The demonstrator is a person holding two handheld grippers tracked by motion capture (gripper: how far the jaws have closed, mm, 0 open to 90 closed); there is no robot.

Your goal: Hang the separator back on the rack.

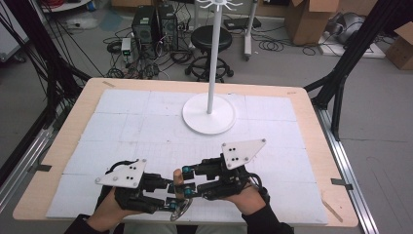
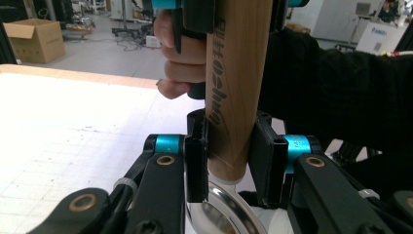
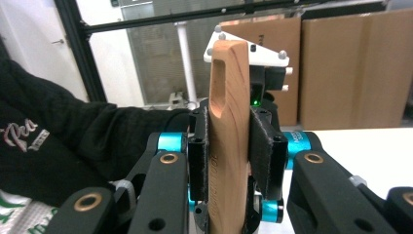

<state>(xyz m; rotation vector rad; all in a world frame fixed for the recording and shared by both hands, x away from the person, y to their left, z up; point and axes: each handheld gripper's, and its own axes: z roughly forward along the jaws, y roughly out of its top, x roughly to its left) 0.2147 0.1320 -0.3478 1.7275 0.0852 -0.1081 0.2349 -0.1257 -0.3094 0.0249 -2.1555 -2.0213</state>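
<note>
A utensil with a light wooden handle (image 1: 178,177) and a round shiny metal end (image 1: 180,209) is held upright near the table's front edge. My left gripper (image 1: 172,197) is shut on the handle (image 2: 233,126) just above the metal bowl (image 2: 221,214). My right gripper (image 1: 186,181) is shut on the same handle (image 3: 229,146) higher up, below its slotted top end. In the left gripper view the right gripper (image 2: 204,14) and the hand holding it show at the top. In the right gripper view the left gripper's grey plate (image 3: 265,52) shows behind the handle.
A white stand with a round base (image 1: 209,115) and a tall pole (image 1: 213,53) rises at the middle back of the white-covered table (image 1: 122,122). Behind the table are a black stool (image 1: 211,40), computer cases, cables and cardboard boxes.
</note>
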